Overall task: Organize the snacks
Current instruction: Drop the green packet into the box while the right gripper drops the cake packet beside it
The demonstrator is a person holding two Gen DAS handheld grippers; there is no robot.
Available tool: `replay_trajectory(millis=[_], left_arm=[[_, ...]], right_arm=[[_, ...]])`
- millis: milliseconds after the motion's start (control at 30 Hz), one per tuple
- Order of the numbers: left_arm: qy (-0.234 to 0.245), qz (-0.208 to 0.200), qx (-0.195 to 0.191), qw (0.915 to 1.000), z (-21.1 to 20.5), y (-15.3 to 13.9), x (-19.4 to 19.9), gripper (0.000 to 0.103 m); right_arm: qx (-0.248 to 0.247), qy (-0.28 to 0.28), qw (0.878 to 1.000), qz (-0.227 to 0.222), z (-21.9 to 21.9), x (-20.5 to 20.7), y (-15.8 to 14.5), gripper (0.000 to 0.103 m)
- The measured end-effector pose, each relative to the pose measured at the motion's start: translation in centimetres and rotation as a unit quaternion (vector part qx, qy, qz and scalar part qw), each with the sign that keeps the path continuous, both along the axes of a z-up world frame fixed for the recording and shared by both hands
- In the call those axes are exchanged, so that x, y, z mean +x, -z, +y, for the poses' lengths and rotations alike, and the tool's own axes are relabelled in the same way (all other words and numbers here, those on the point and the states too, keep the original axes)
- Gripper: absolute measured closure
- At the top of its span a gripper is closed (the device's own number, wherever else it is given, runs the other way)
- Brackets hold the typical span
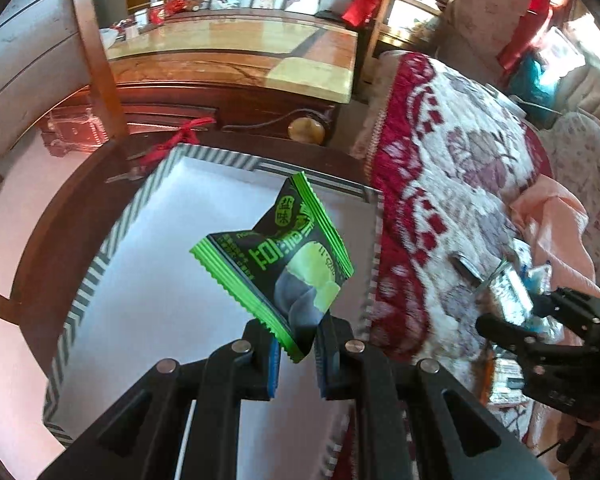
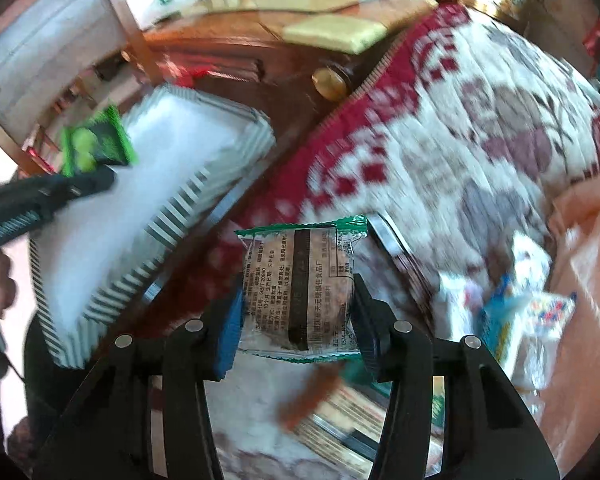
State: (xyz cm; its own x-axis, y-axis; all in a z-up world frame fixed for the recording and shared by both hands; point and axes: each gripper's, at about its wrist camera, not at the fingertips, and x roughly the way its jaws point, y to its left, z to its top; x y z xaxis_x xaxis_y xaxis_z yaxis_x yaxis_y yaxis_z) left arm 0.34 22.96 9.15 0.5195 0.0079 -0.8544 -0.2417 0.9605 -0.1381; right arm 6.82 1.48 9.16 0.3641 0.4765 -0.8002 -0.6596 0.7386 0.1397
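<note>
The green and black snack packet (image 1: pixel 284 264) hangs tilted, pinched at its lower corner between the closed jaws of the left gripper (image 1: pixel 296 354), above the white floor of the striped box (image 1: pixel 100 264). The clear packet with green ends (image 2: pixel 300 292) stands upright between the jaws of the right gripper (image 2: pixel 296 320), its printed back side up, both pads at its sides.

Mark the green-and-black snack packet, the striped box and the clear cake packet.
green-and-black snack packet (image 1: pixel 284 256): left wrist view, printed front.
striped box (image 1: pixel 96 272): left wrist view, left rim.
clear cake packet (image 2: pixel 300 292): right wrist view, label centre.
</note>
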Motion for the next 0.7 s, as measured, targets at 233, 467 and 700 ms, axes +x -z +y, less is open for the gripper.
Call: replay_trajectory(millis=[233, 467, 700], left_arm=[[-0.039, 0.019, 0.006, 0.9990, 3.5, 1.5, 0.7, 0.087], [-0.059, 0.038, 0.001, 0.9976, 6.0, 3.4, 1.7, 0.087], [-0.066, 0.049, -0.003, 0.9966, 7.1, 5.0, 2.5, 0.084]], right_arm=[[0.018, -0.050, 0.998, -0.033, 6.4, 0.0, -2.3, 0.055], [0.008, -0.089, 0.995, -0.042, 12.8, 1.0, -2.2, 0.055], [-0.031, -0.101, 0.994, -0.040, 16.8, 1.8, 0.2, 0.055]])
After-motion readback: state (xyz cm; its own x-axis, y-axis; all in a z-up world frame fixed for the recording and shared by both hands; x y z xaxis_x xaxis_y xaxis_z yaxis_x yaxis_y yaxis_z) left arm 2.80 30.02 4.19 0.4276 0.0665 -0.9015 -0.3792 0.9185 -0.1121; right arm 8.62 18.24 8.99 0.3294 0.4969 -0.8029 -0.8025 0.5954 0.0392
